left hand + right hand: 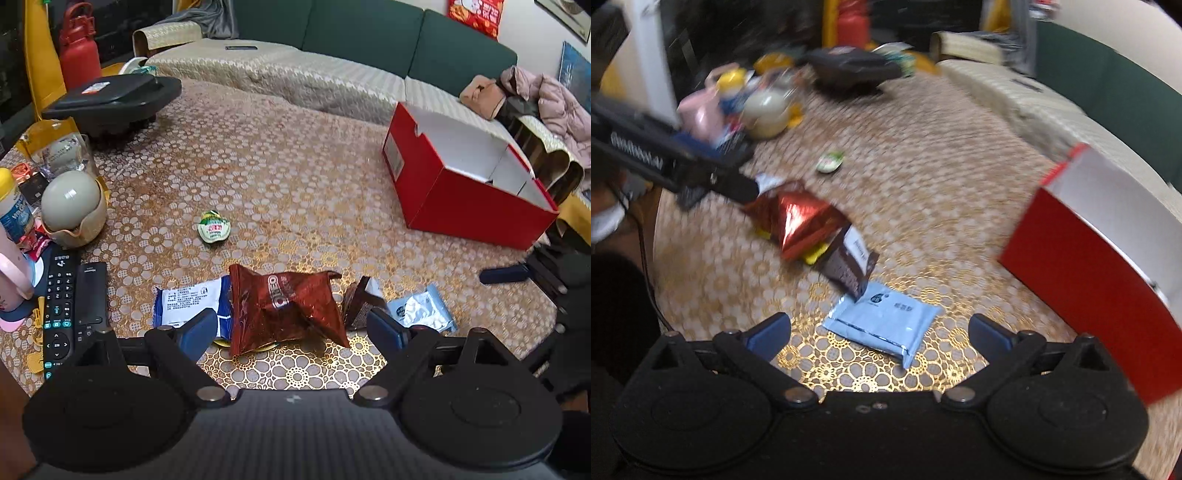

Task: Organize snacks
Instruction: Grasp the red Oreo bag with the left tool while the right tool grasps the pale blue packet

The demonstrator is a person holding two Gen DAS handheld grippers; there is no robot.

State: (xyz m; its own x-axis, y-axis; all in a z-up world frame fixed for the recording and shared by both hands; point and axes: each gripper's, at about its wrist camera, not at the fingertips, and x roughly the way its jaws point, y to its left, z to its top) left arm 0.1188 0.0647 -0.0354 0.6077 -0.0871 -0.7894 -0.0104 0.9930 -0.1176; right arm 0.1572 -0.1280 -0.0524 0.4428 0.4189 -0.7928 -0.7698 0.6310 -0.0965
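A red-brown Oreo packet [284, 306] lies on the table between the fingers of my open left gripper [293, 328]. A blue-white packet [192, 301] lies to its left, a dark brown packet [360, 301] and a light blue packet [424, 308] to its right. A small green-white jelly cup [214, 227] sits farther out. In the blurred right wrist view, my open right gripper [881, 334] hovers around the light blue packet [886, 323]; the dark brown packet [849, 264] and Oreo packet [799, 223] lie beyond. The open red box [469, 184] stands at the right and also shows in the right wrist view [1100, 273].
Two remote controls [72, 306], an egg-shaped holder [72, 210], bottles and a black appliance [110, 101] crowd the table's left side. A sofa [332, 66] with clothes runs behind. The left gripper shows in the right wrist view [676, 158].
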